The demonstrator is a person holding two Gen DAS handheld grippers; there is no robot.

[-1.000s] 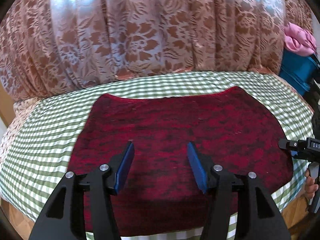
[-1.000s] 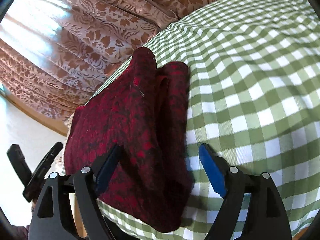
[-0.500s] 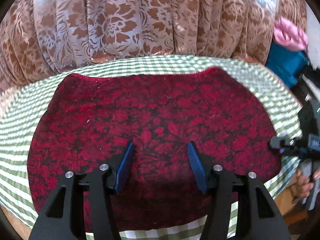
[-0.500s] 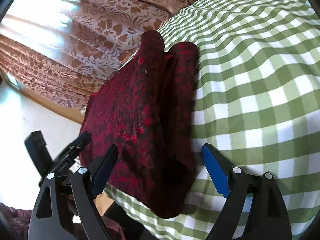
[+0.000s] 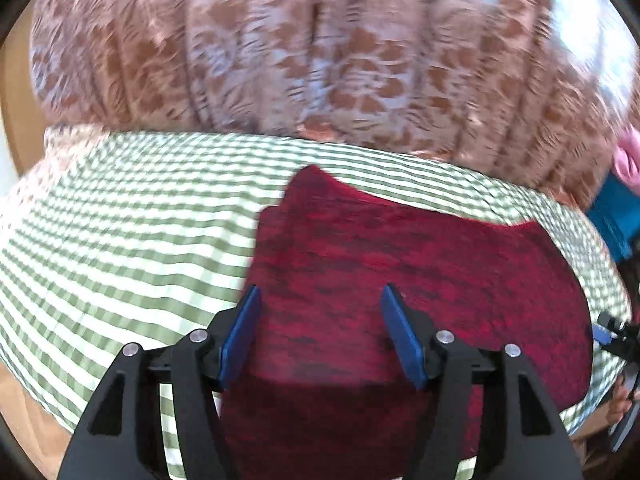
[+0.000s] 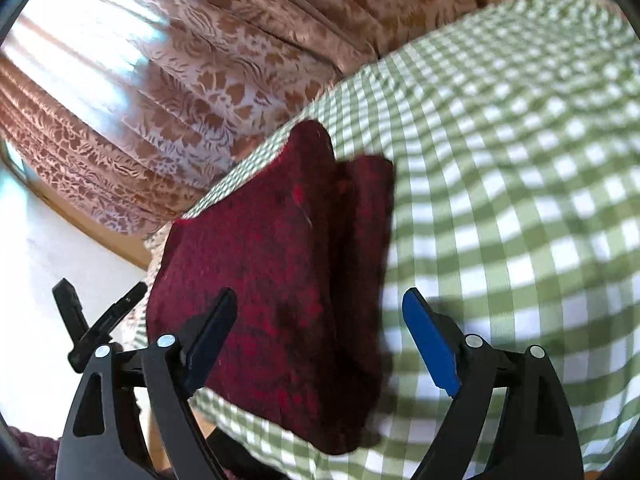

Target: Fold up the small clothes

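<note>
The red cloth (image 5: 420,280) lies on the green checked tablecloth (image 5: 120,248), near the front edge of the table, and it already looks folded: in the right wrist view (image 6: 272,248) 1 layer sits over another, with a narrower strip showing along its right side. So at least 1 fold seems done; whether another fold, or only a tidy-up and a move aside, is left cannot be judged from here.

The left gripper (image 5: 320,336) has its jaws apart and holds nothing, sitting over the near left part of the cloth. The right gripper (image 6: 320,344) is also spread wide with nothing between its pads, its left pad over the cloth and its right pad over bare tablecloth.

Both views are smeared by motion, so the weave and edges are soft. The cloth's near edge is cut off behind the left gripper. How many layers it has is unclear. At the right edge of the left view sit a blue thing (image 5: 612,220) and something pink (image 5: 628,160), both cropped. The patterned curtain (image 5: 320,60) fills the background
</note>
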